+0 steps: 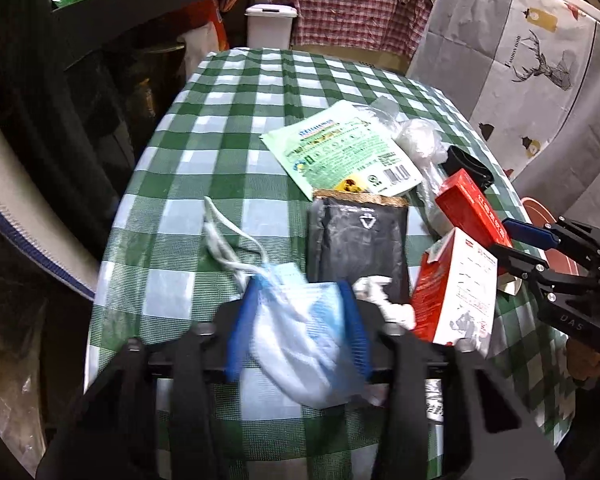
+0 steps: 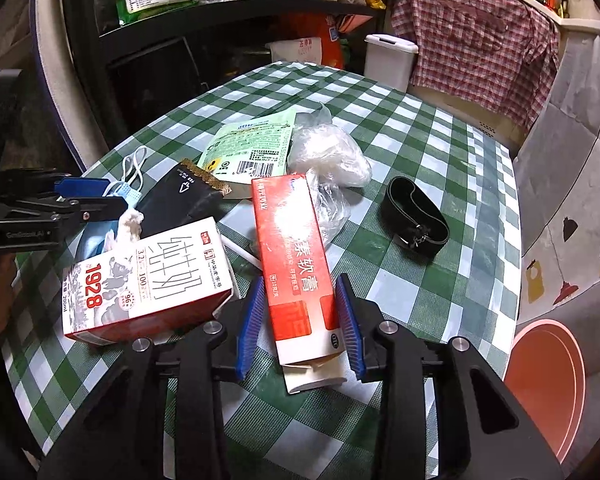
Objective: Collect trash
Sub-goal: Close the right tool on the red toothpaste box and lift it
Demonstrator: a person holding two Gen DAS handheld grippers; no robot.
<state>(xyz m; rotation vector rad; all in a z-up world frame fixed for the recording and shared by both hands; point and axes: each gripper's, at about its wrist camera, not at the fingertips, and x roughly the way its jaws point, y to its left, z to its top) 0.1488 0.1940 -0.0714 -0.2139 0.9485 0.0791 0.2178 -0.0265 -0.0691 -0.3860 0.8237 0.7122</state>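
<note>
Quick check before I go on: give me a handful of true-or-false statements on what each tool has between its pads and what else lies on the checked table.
1. The left tool has a blue face mask between its pads. True.
2. The right tool straddles the milk carton. False: the long red box lies between its pads; the milk carton lies to their left.
3. A black strap loop lies on the tablecloth, apart from the pile. True.
4. The black pouch lies on top of the red box. False: it lies beside the green packet, left of both cartons.
5. An orange bin stands beyond the table edge. True.
</note>
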